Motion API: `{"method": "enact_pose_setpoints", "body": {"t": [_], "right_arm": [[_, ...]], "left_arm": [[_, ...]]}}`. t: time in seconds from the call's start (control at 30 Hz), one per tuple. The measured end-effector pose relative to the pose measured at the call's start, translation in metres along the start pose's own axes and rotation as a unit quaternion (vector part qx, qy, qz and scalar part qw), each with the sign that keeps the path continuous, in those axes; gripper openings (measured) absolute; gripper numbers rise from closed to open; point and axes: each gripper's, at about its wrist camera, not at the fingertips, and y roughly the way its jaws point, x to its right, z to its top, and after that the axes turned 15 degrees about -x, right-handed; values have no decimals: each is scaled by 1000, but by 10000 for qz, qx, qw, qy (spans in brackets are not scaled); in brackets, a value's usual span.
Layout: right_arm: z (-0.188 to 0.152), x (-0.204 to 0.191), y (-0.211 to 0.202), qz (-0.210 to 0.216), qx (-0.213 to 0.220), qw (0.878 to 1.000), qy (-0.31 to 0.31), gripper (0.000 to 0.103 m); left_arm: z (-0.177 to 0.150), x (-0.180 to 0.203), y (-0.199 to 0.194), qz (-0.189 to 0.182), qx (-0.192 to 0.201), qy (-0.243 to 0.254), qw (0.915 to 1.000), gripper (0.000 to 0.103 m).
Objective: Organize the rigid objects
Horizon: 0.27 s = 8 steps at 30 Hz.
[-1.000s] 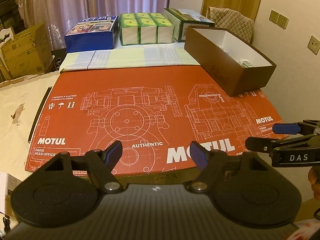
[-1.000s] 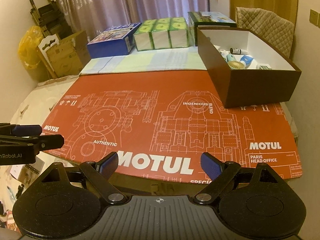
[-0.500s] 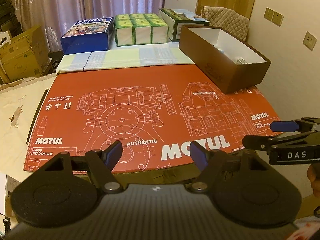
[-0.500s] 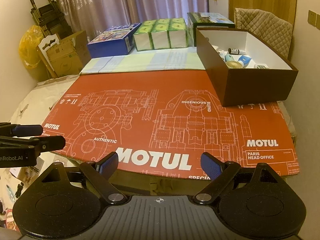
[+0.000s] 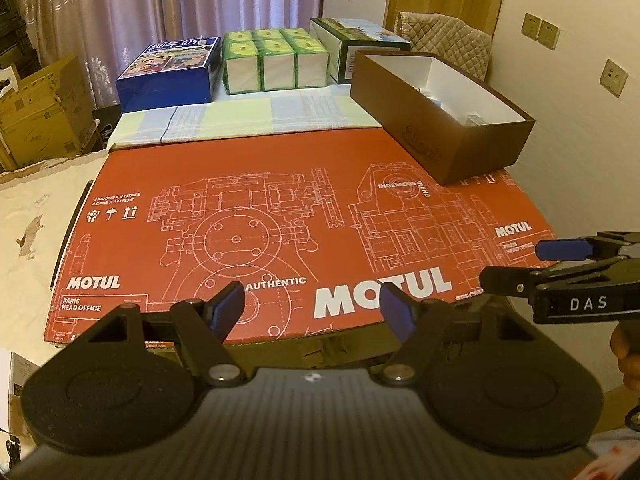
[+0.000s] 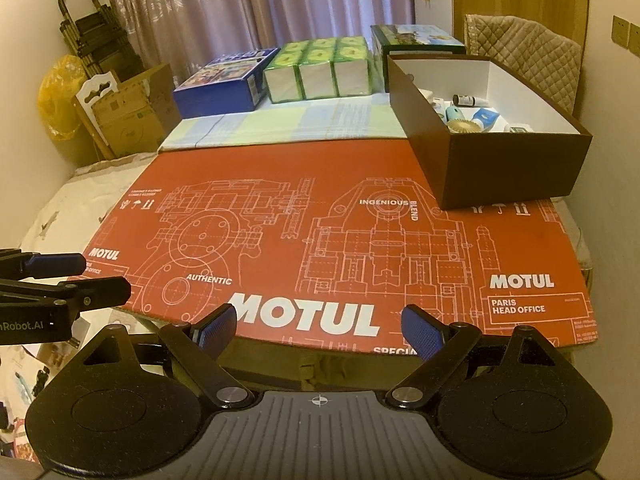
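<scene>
A brown box with a white inside [image 6: 508, 168] stands at the far right of the red Motul cardboard sheet [image 6: 320, 232]. Several small items lie in it, among them a small dark bottle [image 6: 466, 100] and a round gold piece [image 6: 464, 126]. In the left wrist view the box [image 5: 432, 140] shows little of its contents. My left gripper [image 5: 312, 306] is open and empty above the sheet's near edge. My right gripper [image 6: 318, 326] is open and empty too, to the right of the left one. Each gripper shows at the edge of the other's view.
At the back stand a blue box [image 6: 222, 84], green-wrapped packs [image 6: 318, 70] and a dark green box [image 6: 416, 40], behind a checked cloth [image 6: 296, 124]. Cardboard cartons [image 6: 128, 120] and a yellow bag [image 6: 60, 96] sit at the left. A wall runs along the right.
Both grippers have drawn back slightly toward the near edge, so the table looks a little farther away. Both stay open and empty.
</scene>
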Motion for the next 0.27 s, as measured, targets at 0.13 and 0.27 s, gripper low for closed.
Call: {"method": "enact_pose_setpoints", "body": {"t": [0.13, 0.27], "right_arm": [[-1, 2, -1, 4, 5, 10000, 22, 87], [-1, 4, -1, -5, -8, 10000, 40, 87]], "left_arm": [[1, 2, -1, -53, 45, 31, 10000, 71], [3, 3, 1, -59, 22, 34, 10000, 71]]}}
